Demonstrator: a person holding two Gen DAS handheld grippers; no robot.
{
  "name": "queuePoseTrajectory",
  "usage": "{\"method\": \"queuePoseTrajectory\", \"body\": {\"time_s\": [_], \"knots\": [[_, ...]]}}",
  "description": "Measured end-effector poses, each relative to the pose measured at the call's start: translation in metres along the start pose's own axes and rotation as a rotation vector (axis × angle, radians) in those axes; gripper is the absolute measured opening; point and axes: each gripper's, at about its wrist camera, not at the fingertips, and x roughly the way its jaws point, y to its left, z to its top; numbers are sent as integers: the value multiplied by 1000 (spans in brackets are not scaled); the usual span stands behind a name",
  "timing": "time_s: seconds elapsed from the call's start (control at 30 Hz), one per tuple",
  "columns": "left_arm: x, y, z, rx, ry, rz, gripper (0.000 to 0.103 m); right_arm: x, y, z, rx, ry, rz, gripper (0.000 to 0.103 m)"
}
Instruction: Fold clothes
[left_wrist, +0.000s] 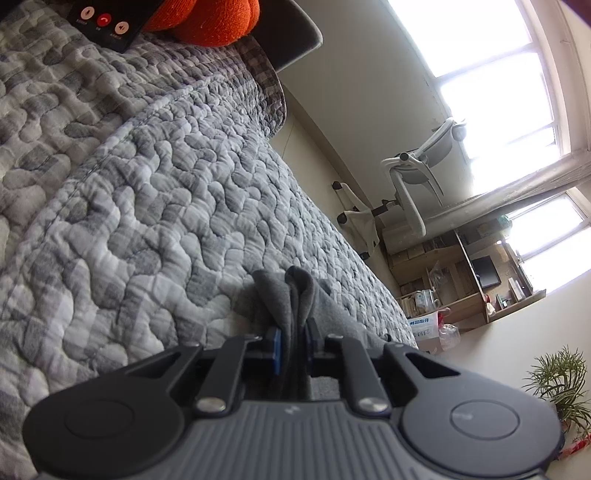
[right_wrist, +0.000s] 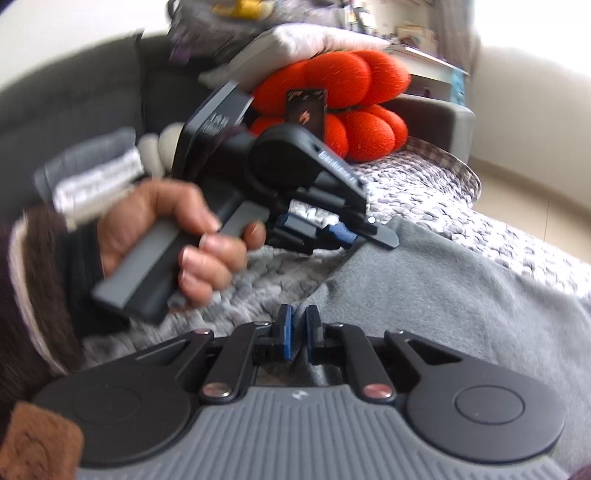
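A grey fleece garment (right_wrist: 443, 295) lies spread on a grey quilted cover (right_wrist: 424, 184). In the right wrist view, my right gripper (right_wrist: 299, 332) is at the garment's near left edge. Its blue pads are pressed together on that edge. A hand (right_wrist: 177, 229) holds my left gripper (right_wrist: 364, 236) farther along the same edge. In the left wrist view, my left gripper (left_wrist: 293, 343) is shut on a bunched fold of the grey garment (left_wrist: 295, 295), which stands up between the pads.
An orange pumpkin-shaped cushion (right_wrist: 343, 107) and a dark phone (left_wrist: 107, 22) sit at the far end of the quilted cover (left_wrist: 147, 184). Folded grey items (right_wrist: 96, 173) lie at the left. Beyond the cover's edge are a white office chair (left_wrist: 413, 177), a desk (left_wrist: 461, 280) and a plant (left_wrist: 561, 380).
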Motion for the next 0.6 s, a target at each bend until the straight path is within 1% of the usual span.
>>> {"method": "queuePoseTrajectory", "body": {"time_s": [0.13,0.23,0.43,0.5,0.6], "knots": [[-8,-18,3,9,-12,-9,11,-21,-13,7,116,-60,46,8],[-13,-36,5,37,-14,0,11,-36,-20,12,170,-102,64,8],[-12,-81,10,92,1,19,11,-66,-34,14,298,-176,72,8],[-9,-98,9,114,6,34,11,-77,-41,14,344,-200,61,8],[1,-122,4,138,21,36,11,-93,-50,13,398,-231,35,8]]}}
